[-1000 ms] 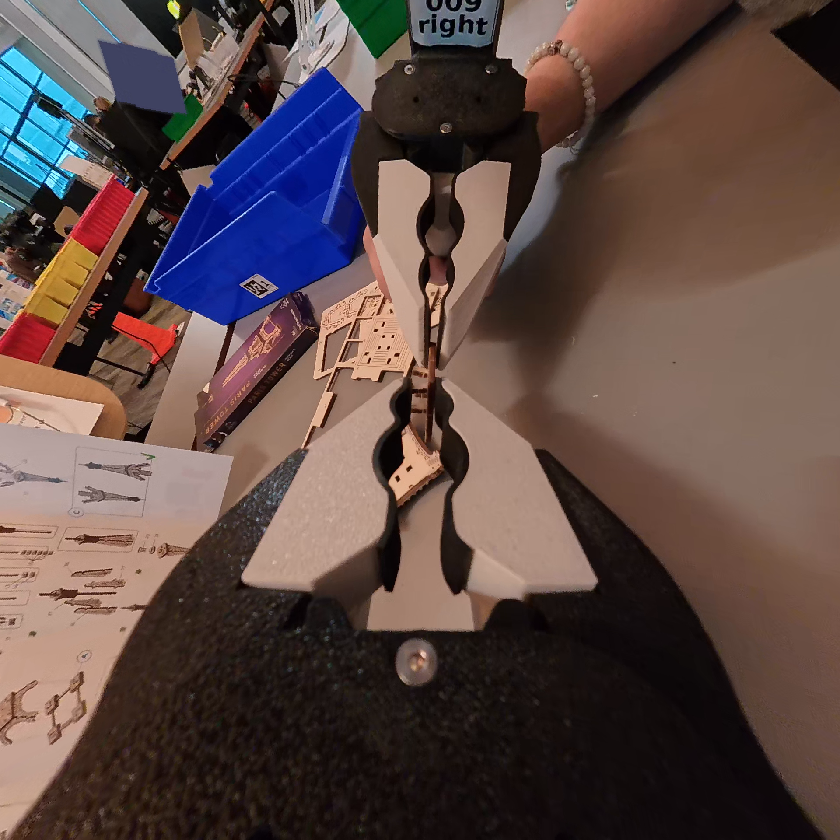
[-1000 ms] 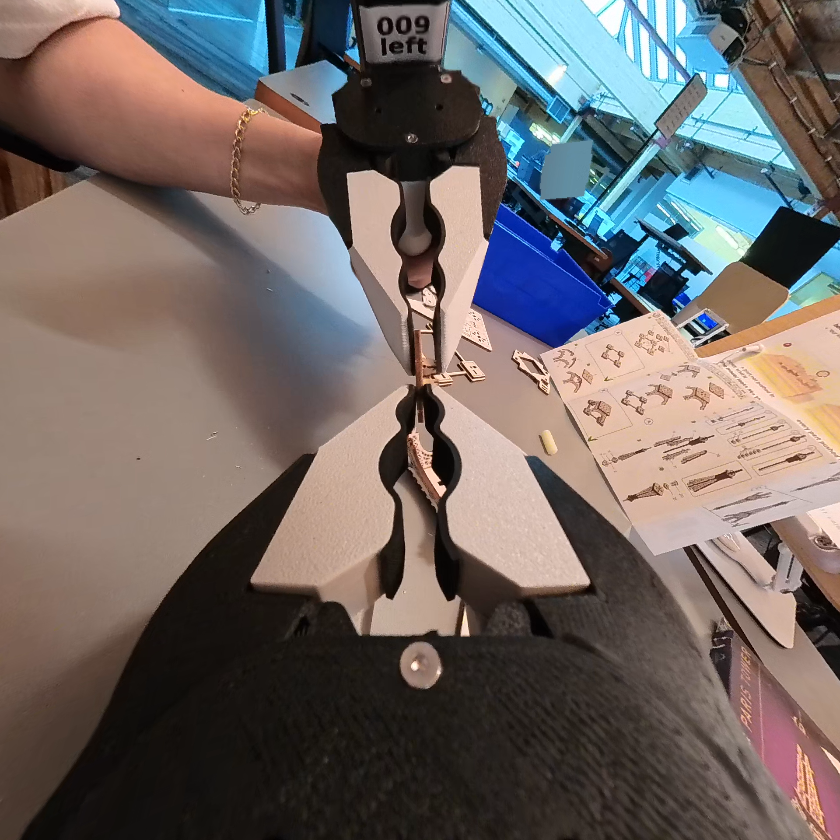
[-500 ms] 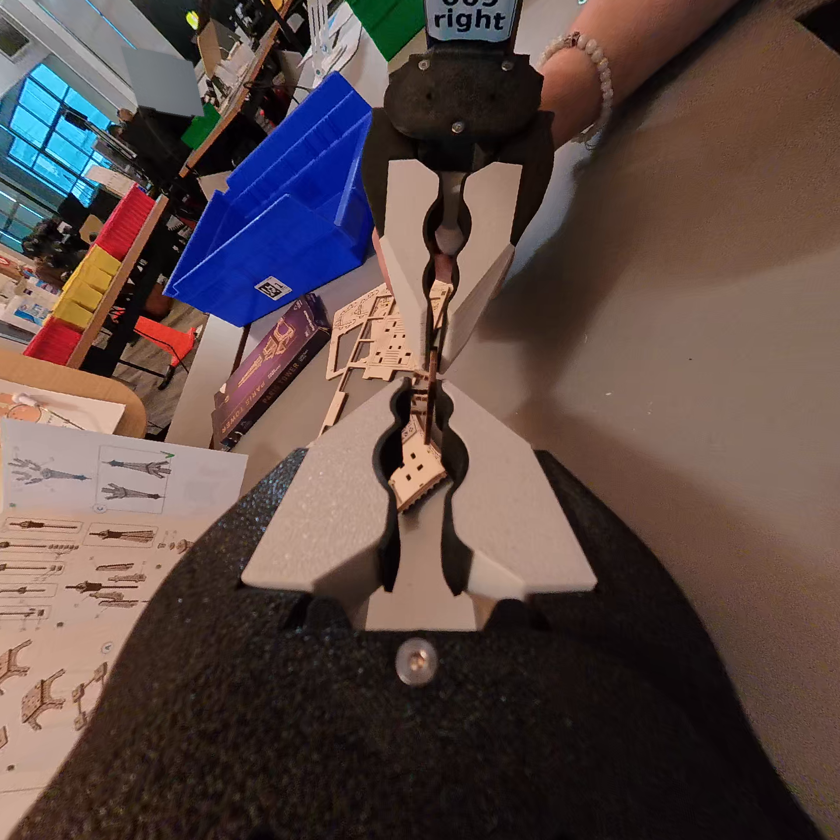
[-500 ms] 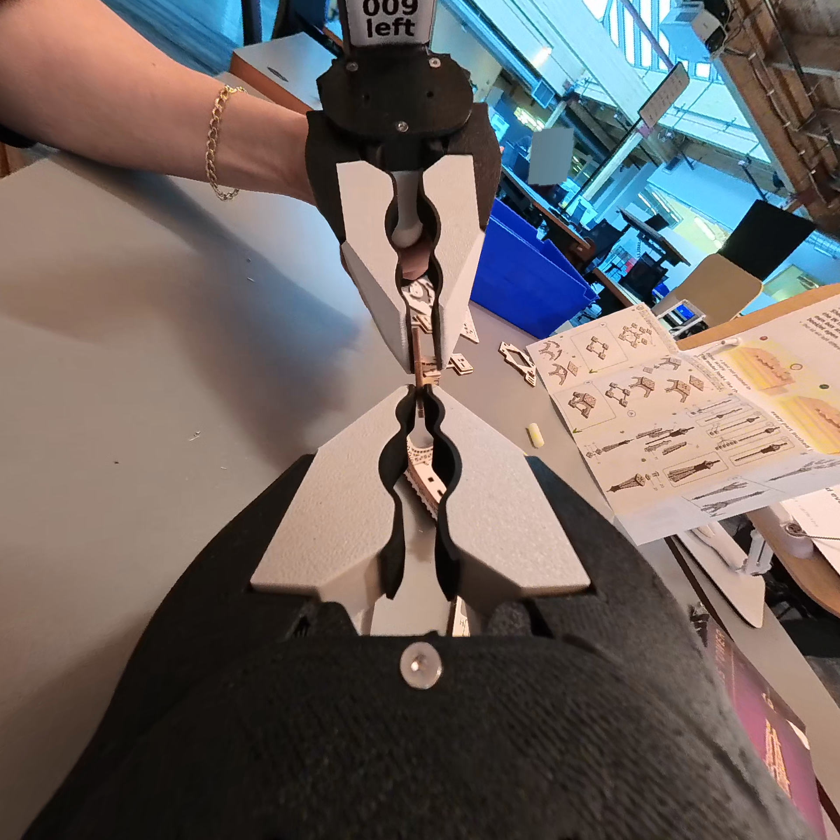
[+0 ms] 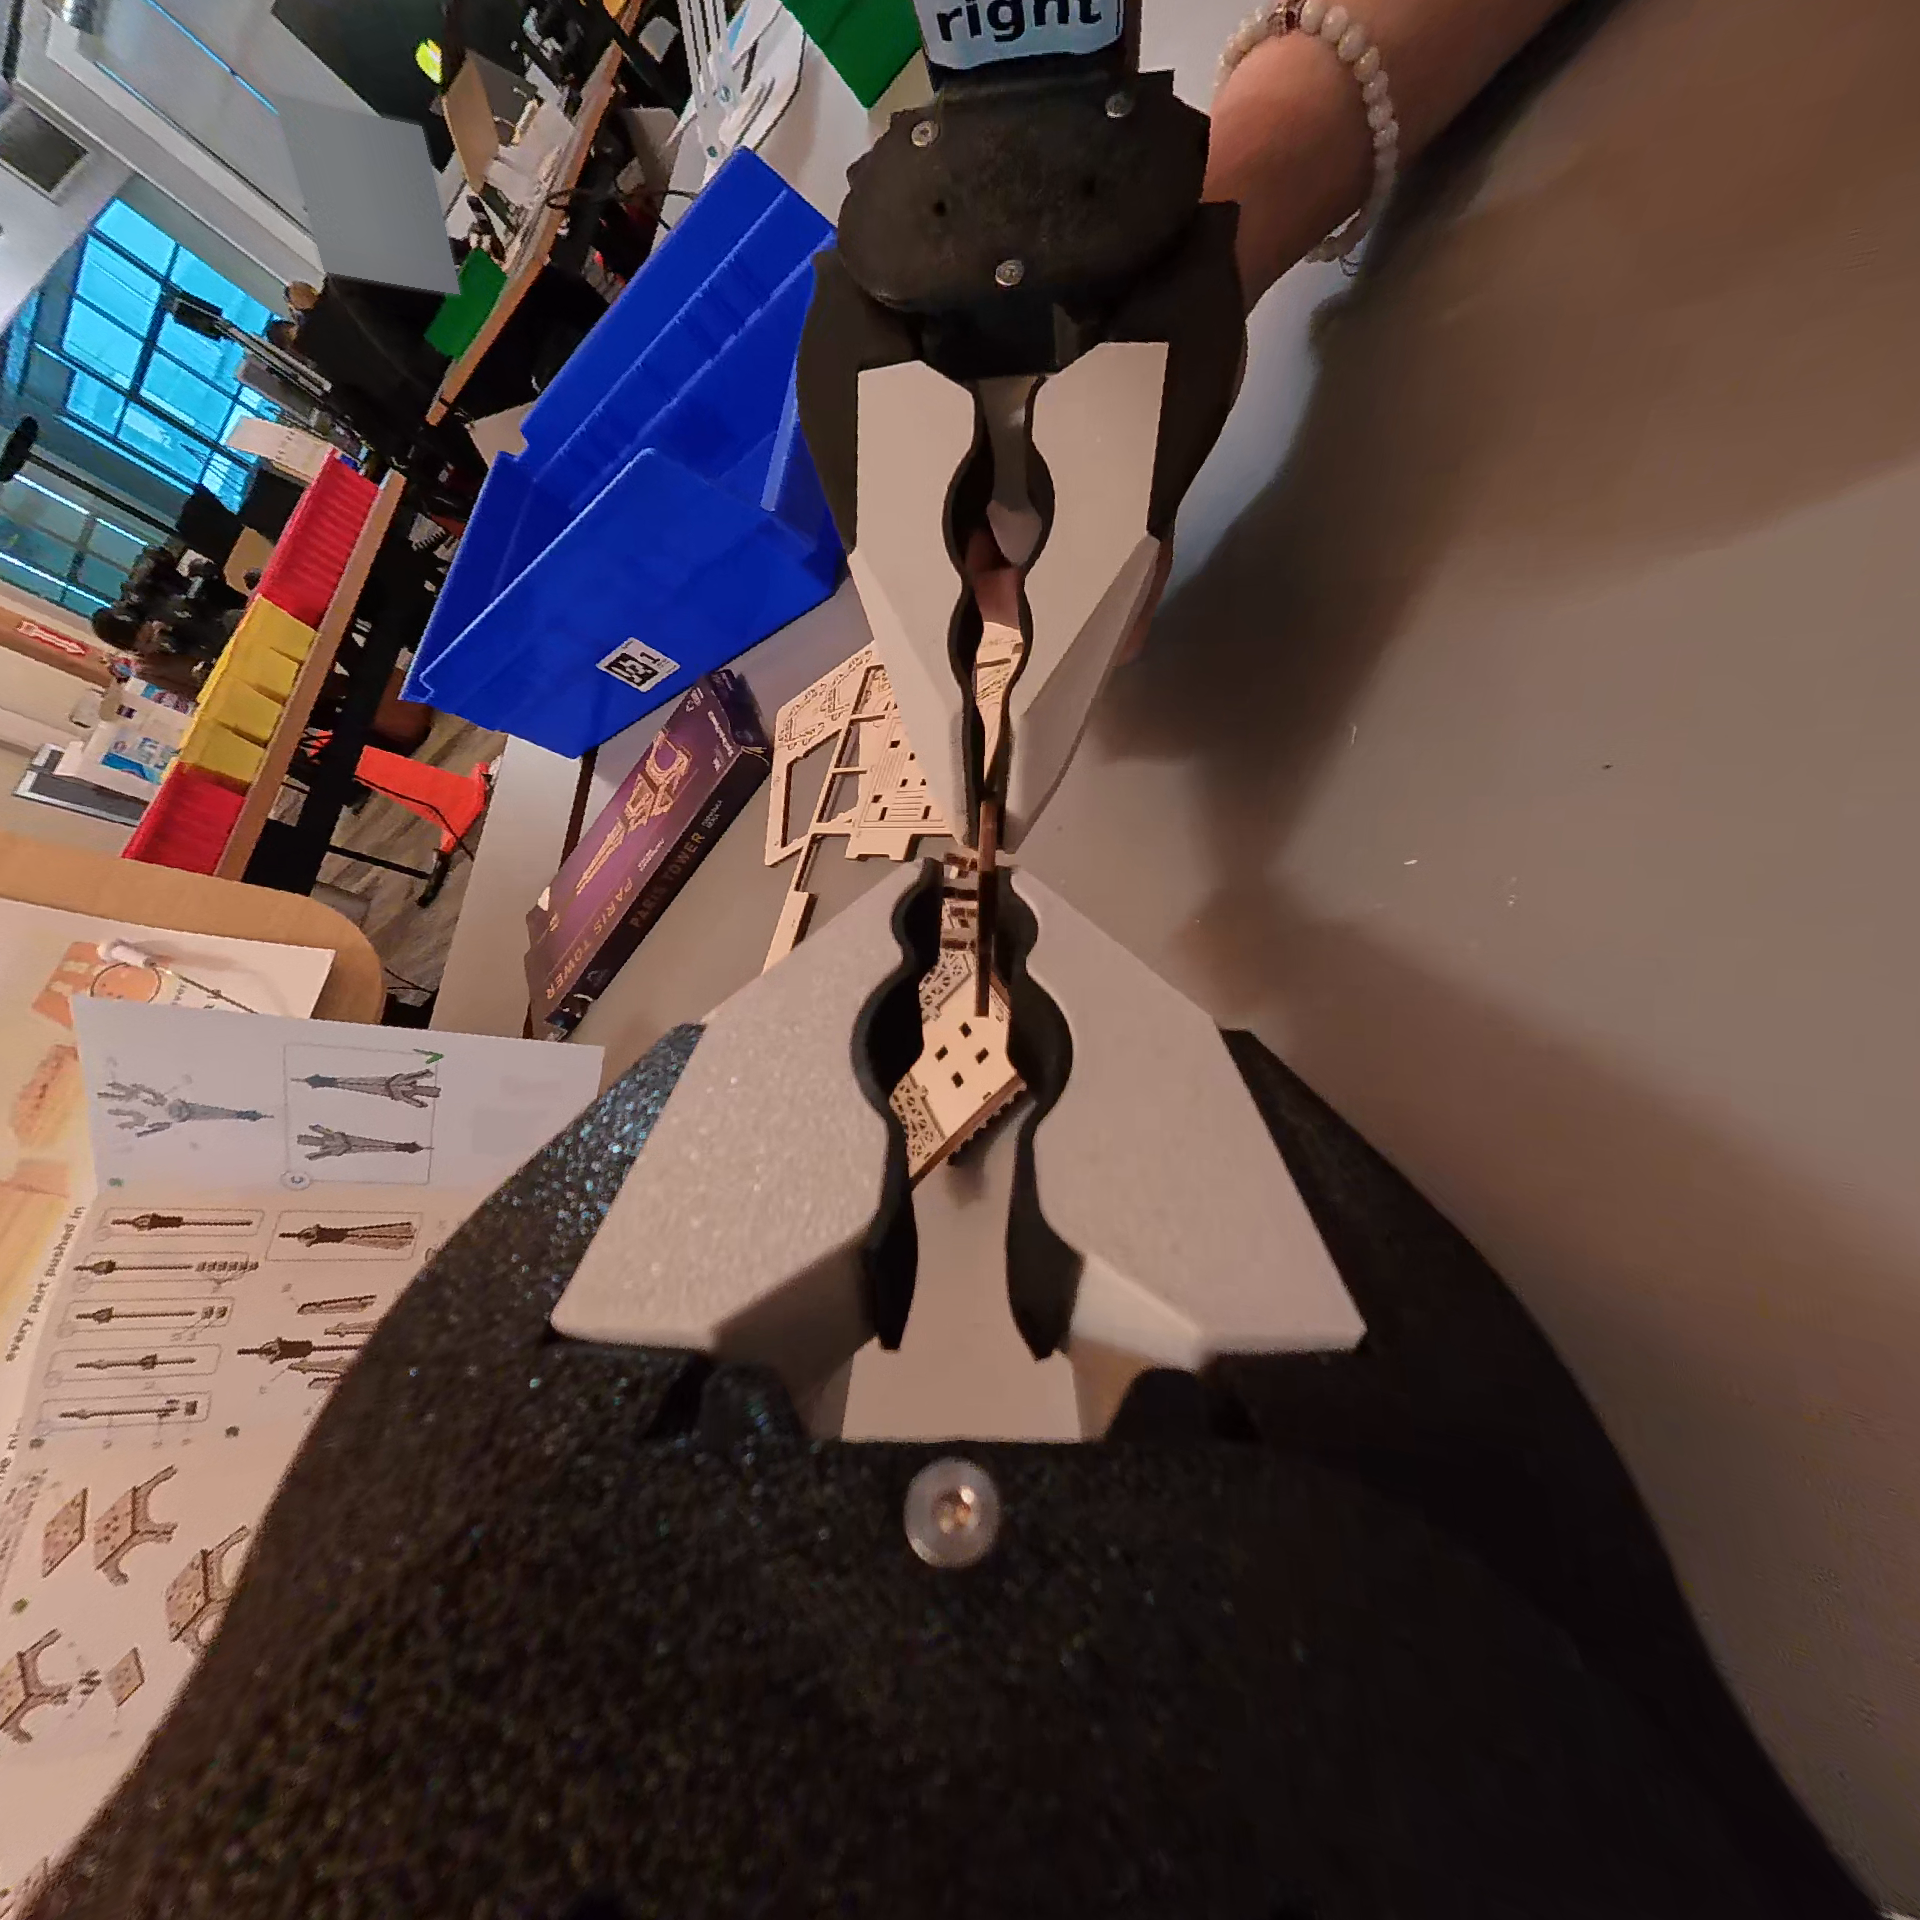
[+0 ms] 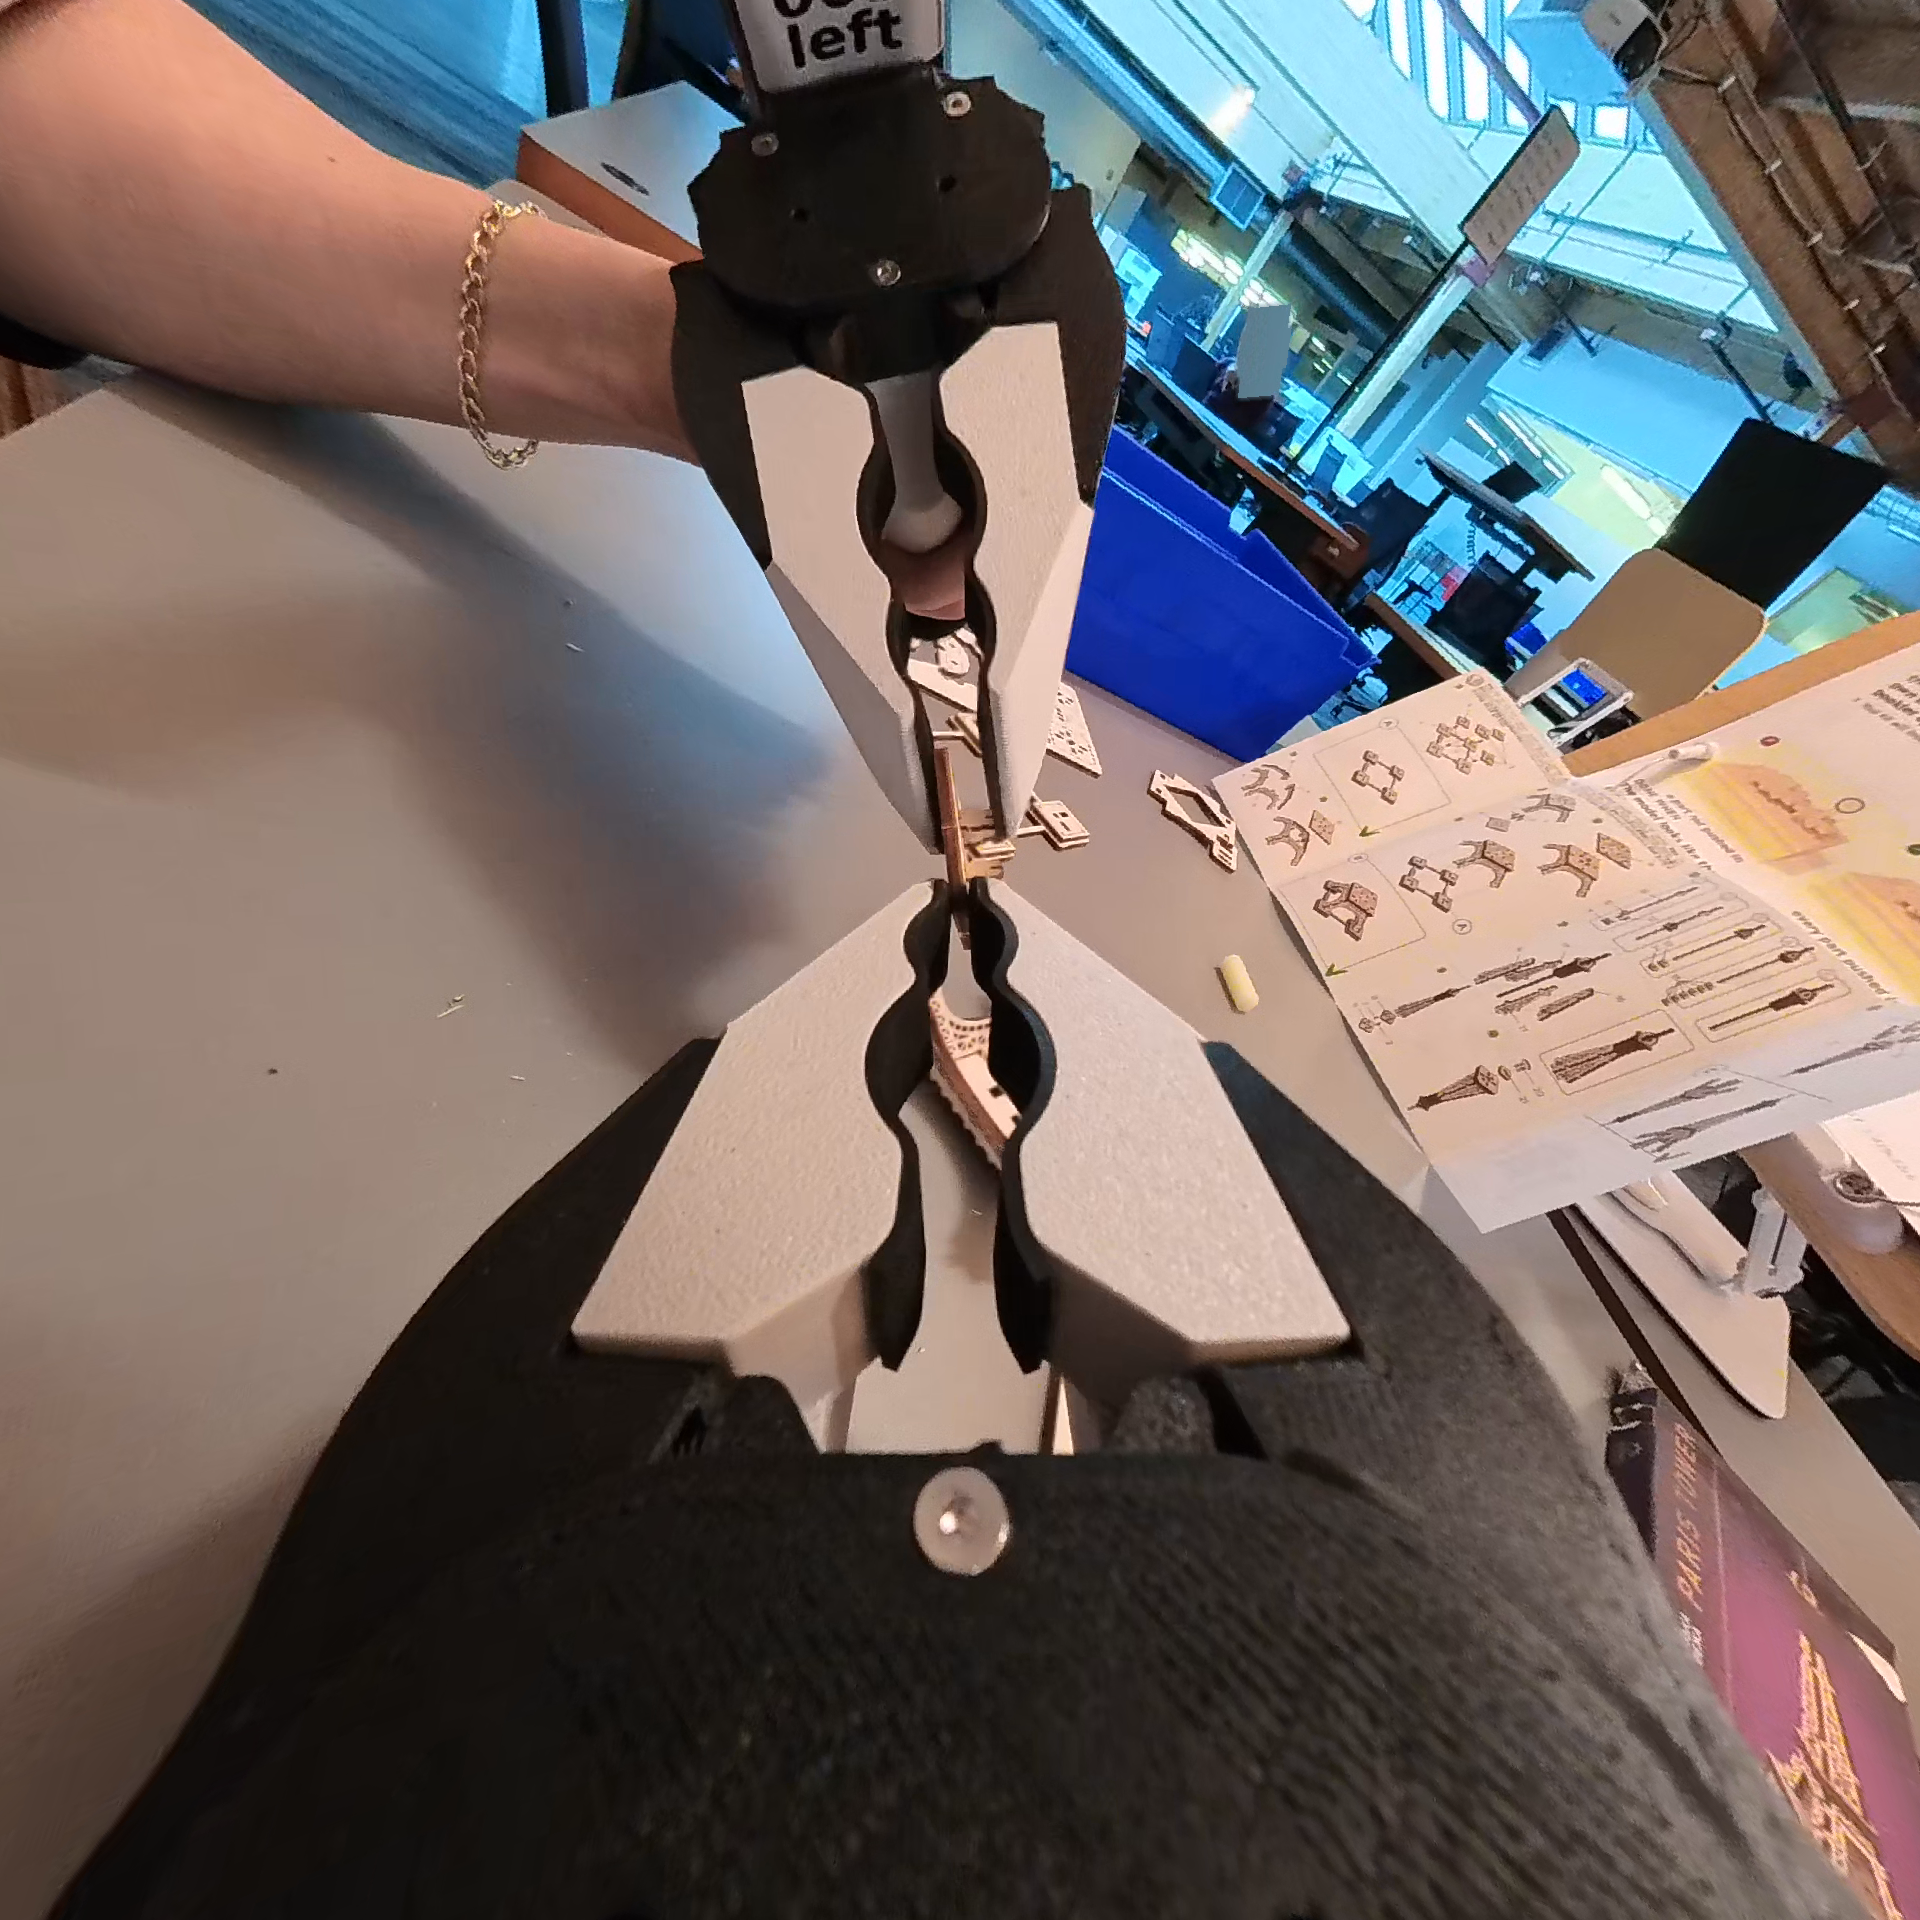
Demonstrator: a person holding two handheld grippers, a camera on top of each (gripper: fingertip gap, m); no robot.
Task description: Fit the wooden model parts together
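Wooden tower piece [image 5: 961, 1070] clamped in left gripper [image 5: 971, 883], tip to tip above the table [image 5: 1558, 831] with right gripper [image 6: 961, 894] clamping a second wooden piece [image 6: 971, 1075]. Left view alone shows the punched-out sheet [image 5: 831, 779]; right view loose parts [image 6: 1195, 816]. The joint itself is hidden between fingertips.

Bright window daylight, soft shadows, strong fisheye distortion at edges.

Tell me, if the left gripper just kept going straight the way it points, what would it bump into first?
Most likely the right gripper. The two point tip to tip, and the wooden parts the left gripper pinches already reach toward the piece in the other's fingers. Depth is hard to judge, so those parts would probably meet first.
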